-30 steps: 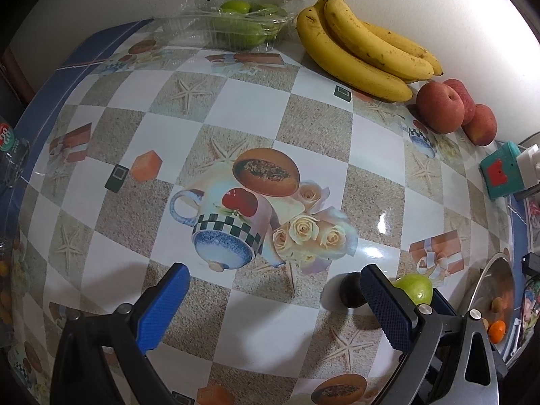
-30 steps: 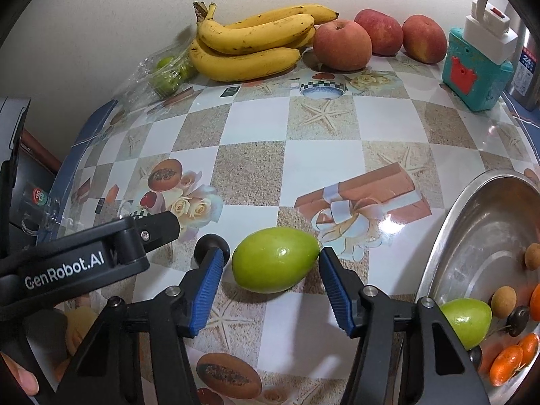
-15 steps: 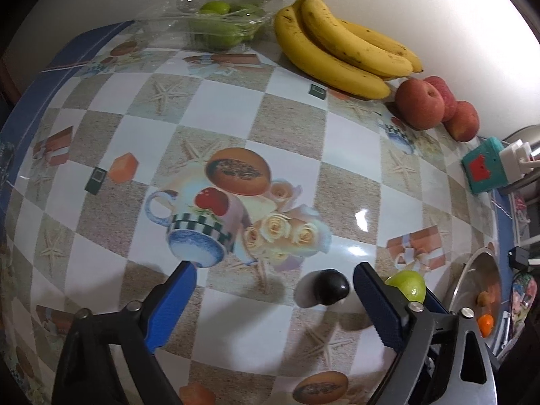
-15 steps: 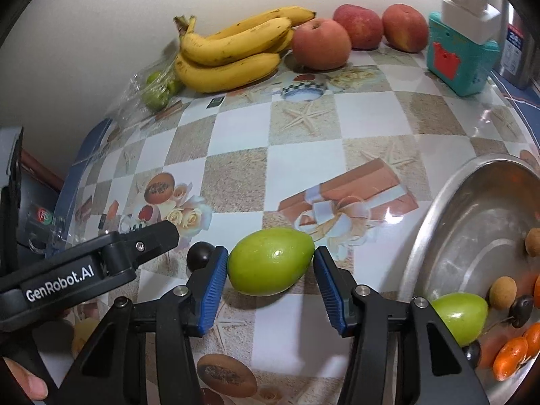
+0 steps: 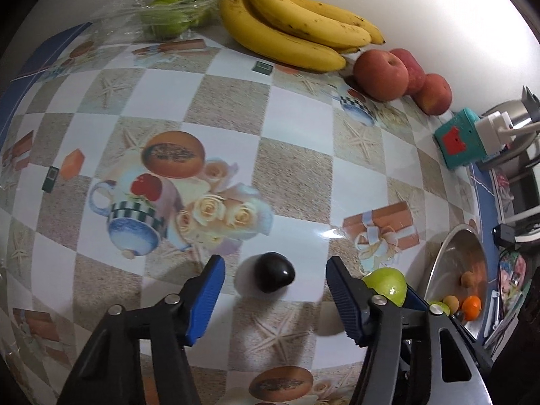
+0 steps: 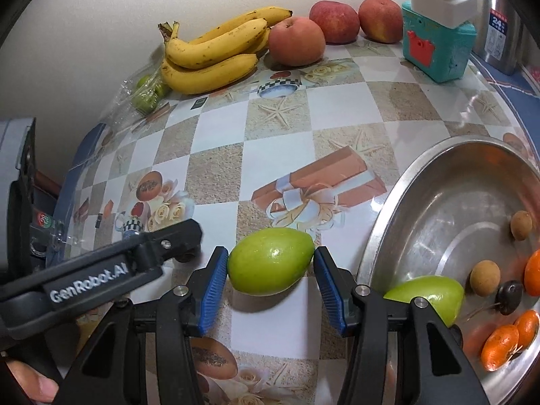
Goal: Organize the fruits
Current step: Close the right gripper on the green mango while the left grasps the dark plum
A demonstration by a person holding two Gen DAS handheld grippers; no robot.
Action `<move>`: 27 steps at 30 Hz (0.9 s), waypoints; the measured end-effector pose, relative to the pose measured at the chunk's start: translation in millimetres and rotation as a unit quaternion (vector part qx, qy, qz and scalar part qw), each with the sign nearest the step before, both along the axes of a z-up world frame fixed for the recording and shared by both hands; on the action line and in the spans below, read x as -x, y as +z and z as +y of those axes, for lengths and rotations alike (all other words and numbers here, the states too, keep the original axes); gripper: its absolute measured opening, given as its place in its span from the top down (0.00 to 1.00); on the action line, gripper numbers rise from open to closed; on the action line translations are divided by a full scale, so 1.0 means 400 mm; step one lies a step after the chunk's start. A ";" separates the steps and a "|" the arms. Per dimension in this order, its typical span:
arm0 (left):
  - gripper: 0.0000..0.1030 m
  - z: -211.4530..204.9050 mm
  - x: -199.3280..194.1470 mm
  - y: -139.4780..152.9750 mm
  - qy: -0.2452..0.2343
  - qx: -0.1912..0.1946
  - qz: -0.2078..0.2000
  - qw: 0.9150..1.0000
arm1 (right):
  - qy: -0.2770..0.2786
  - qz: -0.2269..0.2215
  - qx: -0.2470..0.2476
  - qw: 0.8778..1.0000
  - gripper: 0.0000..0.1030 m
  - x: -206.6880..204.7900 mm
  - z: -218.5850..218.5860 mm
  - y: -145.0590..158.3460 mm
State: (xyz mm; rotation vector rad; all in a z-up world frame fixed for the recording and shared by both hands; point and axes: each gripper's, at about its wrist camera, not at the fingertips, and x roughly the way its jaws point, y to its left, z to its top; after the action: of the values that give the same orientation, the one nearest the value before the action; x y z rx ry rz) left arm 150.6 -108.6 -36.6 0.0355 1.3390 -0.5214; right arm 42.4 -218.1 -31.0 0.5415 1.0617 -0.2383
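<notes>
Blue-padded, the left gripper (image 5: 273, 290) has just been narrowing its jaws around a small dark fruit (image 5: 274, 276) on the tablecloth (image 5: 297, 128), pads not yet touching it; the right gripper (image 6: 270, 285) is clenched on a green fruit (image 6: 270, 265), a pad against each end (beside the steel bowl (image 6: 381, 236)). Bananas (image 6: 209, 57) and apples (image 6: 297, 47) lie by the wall.

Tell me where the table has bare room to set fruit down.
Free: the checkered middle between the bananas at the wall and the steel bowl. Crowded: the wall row with the apples, and the near edge, where both grippers work beside the green fruit.
</notes>
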 end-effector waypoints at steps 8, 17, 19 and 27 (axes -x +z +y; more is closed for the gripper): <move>0.61 -0.006 0.001 -0.014 0.000 0.003 0.009 1.000 | 0.006 0.003 0.003 1.000 0.48 -0.001 0.004 -0.002; 0.73 0.000 -0.002 -0.016 0.009 0.002 0.008 1.000 | 0.005 0.002 0.002 1.000 0.48 -0.001 0.005 -0.002; 0.73 0.005 -0.002 -0.015 0.009 0.004 0.008 1.000 | 0.005 0.002 0.001 1.000 0.48 0.000 0.005 -0.002; 0.74 0.016 0.001 0.008 0.011 0.014 0.009 1.000 | 0.003 -0.001 -0.001 1.000 0.48 0.005 0.002 0.004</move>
State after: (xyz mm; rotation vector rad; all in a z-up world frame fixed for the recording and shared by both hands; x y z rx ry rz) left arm 150.2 -102.2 -33.5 -0.0067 1.3477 -0.5226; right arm 40.4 -217.4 -29.5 0.5406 1.0629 -0.2306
